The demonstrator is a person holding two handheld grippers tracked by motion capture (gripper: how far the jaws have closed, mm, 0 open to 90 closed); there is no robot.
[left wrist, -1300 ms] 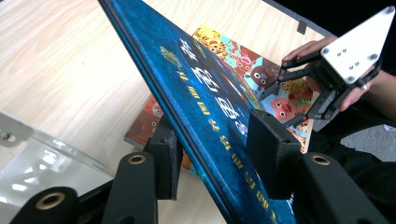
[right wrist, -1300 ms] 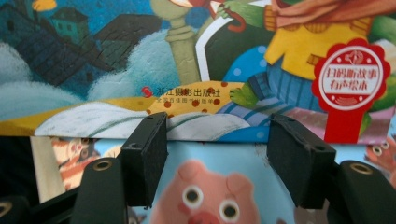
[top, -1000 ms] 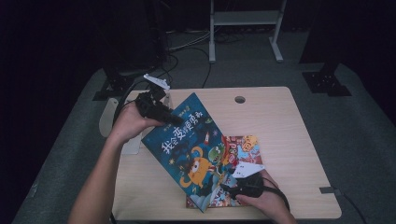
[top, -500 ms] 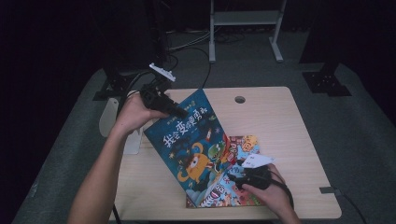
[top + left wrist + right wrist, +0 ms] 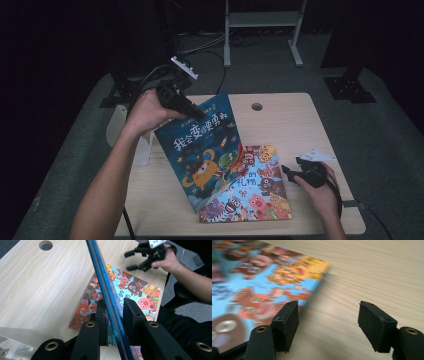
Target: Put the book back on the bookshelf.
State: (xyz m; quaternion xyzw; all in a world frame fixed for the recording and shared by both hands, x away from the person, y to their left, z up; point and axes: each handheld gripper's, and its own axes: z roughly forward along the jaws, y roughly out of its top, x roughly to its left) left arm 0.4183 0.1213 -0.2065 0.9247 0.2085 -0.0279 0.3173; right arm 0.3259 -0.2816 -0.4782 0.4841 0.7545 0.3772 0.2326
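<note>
Two picture books share the pale wooden bench, which has a round hole near its far edge. Largest of the pair in the high view is the dark blue book, tilted up off the bench: its top edge is raised toward the person's left side, while its lower edge rests down on the second book. That second one, the light blue book with cartoon animals and a yellow corner, lies flat near the front edge of the bench, partly covered by the raised one. A left forearm reaches in from the bottom of the high view, and the left gripper is clamped on the top edge of the dark blue book; in the left gripper view the jaws press both faces of the cover, which runs edge-on between them, with the light blue book lying flat beyond. On the other side, the right gripper sits low over the bench just beside the right edge of the light blue book, with the hand behind it. Its jaws stand spread wide, grasping nothing; in the right gripper view bare wood lies between them and the book's yellow corner shows ahead to the left.
</note>
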